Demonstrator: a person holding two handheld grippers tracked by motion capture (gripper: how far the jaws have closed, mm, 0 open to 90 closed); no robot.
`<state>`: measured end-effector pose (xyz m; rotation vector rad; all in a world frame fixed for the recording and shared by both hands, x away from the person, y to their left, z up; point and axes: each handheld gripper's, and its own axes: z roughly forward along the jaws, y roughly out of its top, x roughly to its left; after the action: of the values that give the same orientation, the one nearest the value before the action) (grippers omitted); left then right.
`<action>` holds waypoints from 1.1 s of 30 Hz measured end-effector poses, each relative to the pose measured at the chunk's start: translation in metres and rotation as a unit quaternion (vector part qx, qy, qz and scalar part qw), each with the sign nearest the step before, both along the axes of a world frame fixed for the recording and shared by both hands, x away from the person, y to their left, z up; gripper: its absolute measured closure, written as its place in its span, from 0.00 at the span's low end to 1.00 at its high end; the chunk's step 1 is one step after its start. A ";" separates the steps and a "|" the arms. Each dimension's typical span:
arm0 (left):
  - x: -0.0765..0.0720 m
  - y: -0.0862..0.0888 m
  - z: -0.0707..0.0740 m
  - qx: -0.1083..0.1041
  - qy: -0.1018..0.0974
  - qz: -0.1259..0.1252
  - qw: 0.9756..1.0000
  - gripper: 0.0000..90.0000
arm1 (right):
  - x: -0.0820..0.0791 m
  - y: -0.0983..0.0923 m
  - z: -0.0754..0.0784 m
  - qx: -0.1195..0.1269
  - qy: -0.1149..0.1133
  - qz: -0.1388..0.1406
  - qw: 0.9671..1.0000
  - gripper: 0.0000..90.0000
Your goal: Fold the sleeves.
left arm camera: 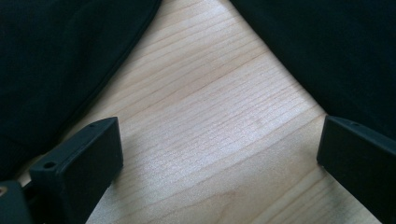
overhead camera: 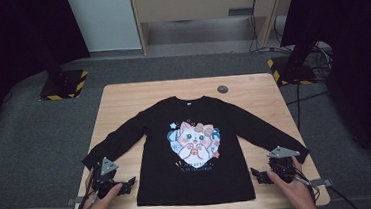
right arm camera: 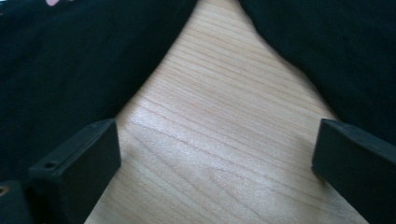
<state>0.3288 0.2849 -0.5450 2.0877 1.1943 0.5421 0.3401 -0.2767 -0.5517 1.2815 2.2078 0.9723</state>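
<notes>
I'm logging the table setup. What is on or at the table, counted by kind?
Black long-sleeved shirt with cat print: 1
Small dark round disc near the far edge: 1
Handheld grippers, left gripper and right gripper: 2
Total: 4

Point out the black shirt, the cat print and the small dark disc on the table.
black shirt [overhead camera: 150, 132], high view, its chest left of the print
cat print [overhead camera: 193, 136], high view, the cat's face
dark disc [overhead camera: 222, 89], high view, its centre

Matt black cloth shirt [overhead camera: 192, 149], pale wooden table [overhead camera: 252, 91] with fine grain and faint sheen
</notes>
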 end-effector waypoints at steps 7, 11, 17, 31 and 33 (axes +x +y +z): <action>0.000 0.000 0.000 0.000 0.000 0.000 1.000 0.00 | -0.003 0.001 0.008 0.008 -0.029 0.006 1.000 0.05; 0.000 0.000 0.000 0.000 0.000 0.000 1.000 0.00 | -0.005 0.002 0.011 -0.004 -0.032 0.021 0.999 0.05; 0.000 0.000 0.000 0.000 0.000 0.001 1.000 0.00 | -0.003 0.000 0.020 -0.014 -0.038 0.030 0.999 0.06; 0.000 0.000 0.000 0.000 0.000 0.002 1.000 0.00 | 0.017 -0.019 0.040 -0.038 -0.029 0.026 0.999 0.05; 0.000 0.000 0.000 0.000 0.000 0.003 1.000 0.00 | 0.021 -0.022 0.043 -0.038 -0.024 0.023 0.999 0.06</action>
<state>0.3286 0.2845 -0.5451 2.0850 1.2000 0.5448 0.3610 -0.2989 -0.5083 1.1667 2.2253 0.9165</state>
